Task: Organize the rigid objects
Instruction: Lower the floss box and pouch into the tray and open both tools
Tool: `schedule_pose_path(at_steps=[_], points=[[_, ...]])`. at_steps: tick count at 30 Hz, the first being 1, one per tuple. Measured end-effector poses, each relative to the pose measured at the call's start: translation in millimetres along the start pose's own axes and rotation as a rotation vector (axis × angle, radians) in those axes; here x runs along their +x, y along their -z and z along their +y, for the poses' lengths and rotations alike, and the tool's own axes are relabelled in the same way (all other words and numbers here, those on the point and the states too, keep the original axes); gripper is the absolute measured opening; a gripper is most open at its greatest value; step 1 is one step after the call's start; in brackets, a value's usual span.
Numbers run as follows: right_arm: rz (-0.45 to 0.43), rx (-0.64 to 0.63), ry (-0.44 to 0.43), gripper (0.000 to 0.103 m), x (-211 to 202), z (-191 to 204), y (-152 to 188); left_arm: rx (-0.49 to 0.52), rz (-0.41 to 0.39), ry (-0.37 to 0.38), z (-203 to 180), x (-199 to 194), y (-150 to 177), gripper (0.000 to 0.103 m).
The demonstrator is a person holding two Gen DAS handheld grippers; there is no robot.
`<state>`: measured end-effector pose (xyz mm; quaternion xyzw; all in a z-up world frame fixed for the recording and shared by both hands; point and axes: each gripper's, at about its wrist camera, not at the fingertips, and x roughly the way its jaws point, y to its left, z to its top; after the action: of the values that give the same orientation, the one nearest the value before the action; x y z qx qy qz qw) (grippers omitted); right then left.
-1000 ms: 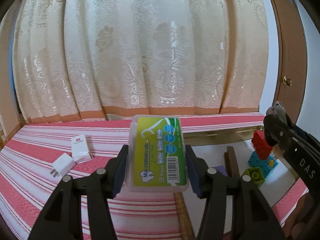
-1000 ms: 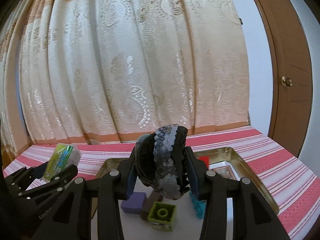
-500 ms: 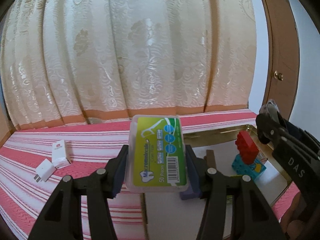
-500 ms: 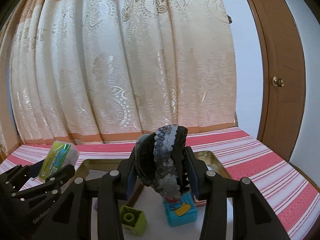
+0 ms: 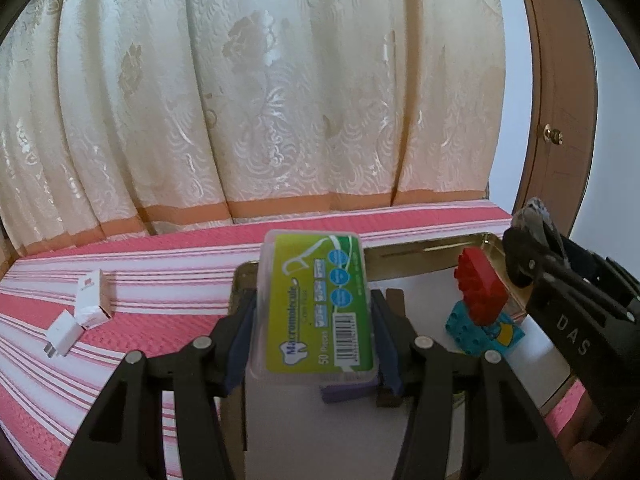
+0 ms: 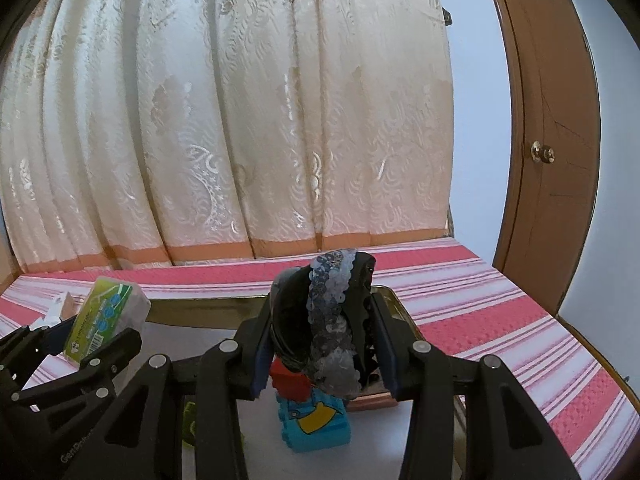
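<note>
My left gripper (image 5: 314, 328) is shut on a clear dental floss pick box (image 5: 316, 304) with a green label, held above the left part of a gold metal tray (image 5: 420, 252). The same box (image 6: 106, 318) shows at the left of the right wrist view. My right gripper (image 6: 320, 340) is shut on a black sequined hair clip (image 6: 328, 320), held over the tray's right part (image 6: 390, 300). Inside the tray a red brick (image 5: 480, 288) sits on a blue brick (image 5: 476, 330). The right gripper's body and the clip's tip (image 5: 536, 216) show at the right edge of the left wrist view.
A white small box (image 5: 91, 298) and a white charger plug (image 5: 64, 332) lie on the red striped cloth (image 5: 160, 280) left of the tray. A purple block (image 5: 346, 386) and a green brick (image 6: 190, 420) lie in the tray. Curtains hang behind; a wooden door (image 6: 556, 140) stands right.
Both grippers have moved right over the tray with their objects still held. The white box and plug have slid left in the left view; the red and blue bricks now sit under the right gripper.
</note>
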<state>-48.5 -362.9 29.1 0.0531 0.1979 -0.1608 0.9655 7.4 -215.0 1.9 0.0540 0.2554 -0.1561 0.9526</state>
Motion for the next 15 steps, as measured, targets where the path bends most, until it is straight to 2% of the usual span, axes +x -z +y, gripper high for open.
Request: schedule_pose_path(at_steps=[7,15], points=[[0.063,-0.002,0.01,0.047,12,-3,4,0.016,0.019,0.002,-8,6,3,0.054],[0.066,-0.018,-0.014,0.047,11,3,6,0.037,0.04,-0.001,-15,13,6,0.054]])
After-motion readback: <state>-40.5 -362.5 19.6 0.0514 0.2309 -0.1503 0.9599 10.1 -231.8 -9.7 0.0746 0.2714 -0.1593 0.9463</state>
